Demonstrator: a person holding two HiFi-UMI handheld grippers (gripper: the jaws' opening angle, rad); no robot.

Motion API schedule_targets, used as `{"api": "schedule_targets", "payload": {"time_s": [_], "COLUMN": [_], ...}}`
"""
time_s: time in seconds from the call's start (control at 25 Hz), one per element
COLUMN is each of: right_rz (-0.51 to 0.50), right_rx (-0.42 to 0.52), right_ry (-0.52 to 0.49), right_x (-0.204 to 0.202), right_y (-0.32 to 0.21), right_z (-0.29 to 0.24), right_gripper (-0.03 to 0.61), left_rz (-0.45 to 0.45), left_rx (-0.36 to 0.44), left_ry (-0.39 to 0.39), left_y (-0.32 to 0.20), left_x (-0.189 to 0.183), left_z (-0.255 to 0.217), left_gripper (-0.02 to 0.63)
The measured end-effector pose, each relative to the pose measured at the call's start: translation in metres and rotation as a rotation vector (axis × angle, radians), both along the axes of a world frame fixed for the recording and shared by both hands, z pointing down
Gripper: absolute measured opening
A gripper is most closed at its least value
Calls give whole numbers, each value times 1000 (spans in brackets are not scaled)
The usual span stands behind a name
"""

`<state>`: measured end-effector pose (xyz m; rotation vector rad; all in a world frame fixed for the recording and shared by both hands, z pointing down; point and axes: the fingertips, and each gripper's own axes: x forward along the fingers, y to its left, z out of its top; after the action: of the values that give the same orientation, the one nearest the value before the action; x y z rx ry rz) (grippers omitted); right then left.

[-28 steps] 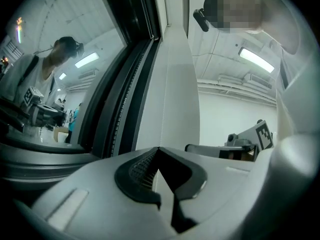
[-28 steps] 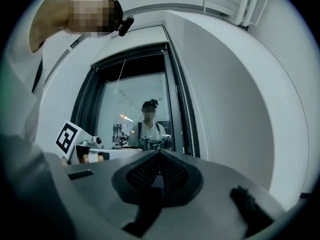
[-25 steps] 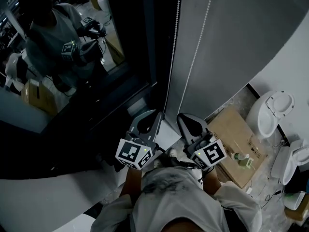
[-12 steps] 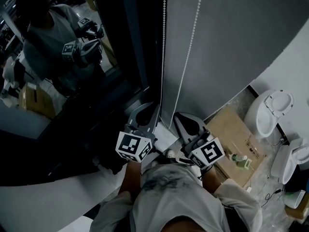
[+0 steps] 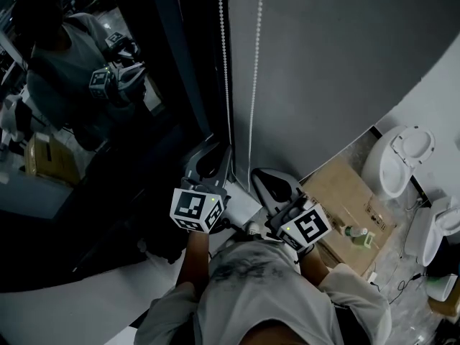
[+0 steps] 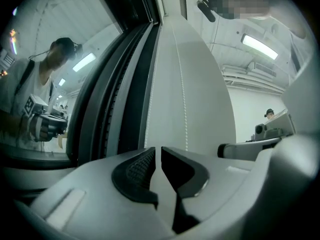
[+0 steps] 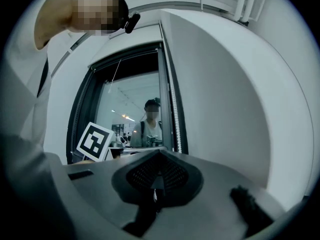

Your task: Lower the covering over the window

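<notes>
Dark glass: window pane (image 5: 86, 121) at far left, uncovered, reflecting the person.
Bead chain (image 5: 223, 63): two strands hanging along the blind's left edge.
Left claw (image 6: 159, 154): narrow slit, nothing gripped, near the chain.
Roller blind (image 5: 338, 56): grey, hanging right of the pane.
Right claw (image 7: 159, 156): closed, empty.

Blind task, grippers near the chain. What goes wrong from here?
Two bead chain strands hang close together beside the blind; pulling the wrong one would likely raise it. The left gripper shows only a slit between its jaws, with a strand off to the right: it may close on nothing.
</notes>
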<state>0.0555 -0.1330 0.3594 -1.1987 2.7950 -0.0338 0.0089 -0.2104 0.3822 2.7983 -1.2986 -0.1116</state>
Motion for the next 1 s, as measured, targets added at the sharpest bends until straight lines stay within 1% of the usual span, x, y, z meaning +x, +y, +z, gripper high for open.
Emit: {"api": "schedule_targets", "payload": {"time_s": [0.24,0.64,0.84,1.0], "right_rz": [16,25,32,39], "right_rx": [1,3,4,-3], "right_ry": [-13,41,42,24], "right_x": [1,2,4,6], "right_y": [-4,-7,-8,-8], "right_z": [0,8,7,7], "right_gripper": [17,17,17,17], "left_rz": [0,8,11,17], "left_rx": [-1,-7,-4,-1], "left_ry": [-8,-13,-10,-2], "left_y": [-15,-33,-39,-43], "left_x": [2,8,11,14], "left_z": [4,8,8,8], "left_gripper": [59,81,84,84]}}
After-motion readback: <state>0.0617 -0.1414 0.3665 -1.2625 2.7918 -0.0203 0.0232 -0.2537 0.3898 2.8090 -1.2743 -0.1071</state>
